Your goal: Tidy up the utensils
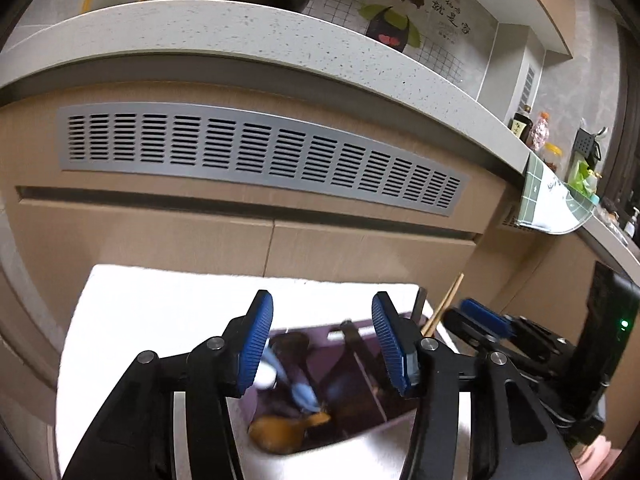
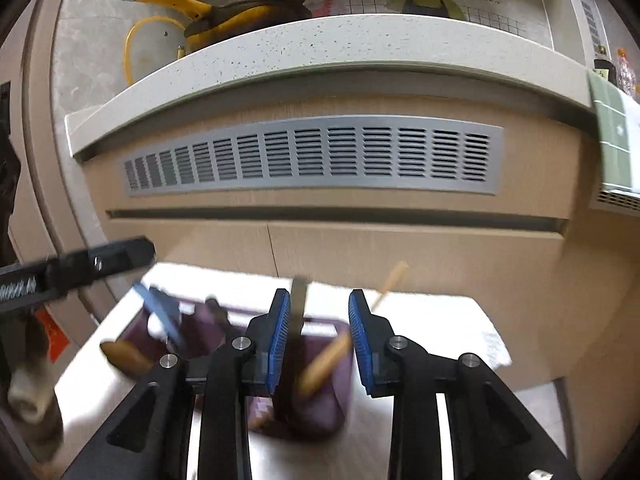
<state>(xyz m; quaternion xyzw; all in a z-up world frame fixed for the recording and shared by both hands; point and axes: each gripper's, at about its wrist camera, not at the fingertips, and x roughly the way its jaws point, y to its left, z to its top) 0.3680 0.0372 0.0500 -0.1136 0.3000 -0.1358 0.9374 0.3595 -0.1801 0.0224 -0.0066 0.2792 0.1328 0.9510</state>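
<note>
Grippers: your left gripper is wide open, your right gripper narrowly open, nothing held, both above purple tray w/ utensils.

**Both grippers tilting downward with jaws apart**

The left gripper is angling downward with its black fingers spread and its blue ribbed pads standing well apart, pressing on nothing. The right gripper is pointing down at a similar slant beside it, its blue pads standing closer together, though a clear gap is showing between them. In the left wrist view, the right gripper is sitting just off to the right side.
</note>
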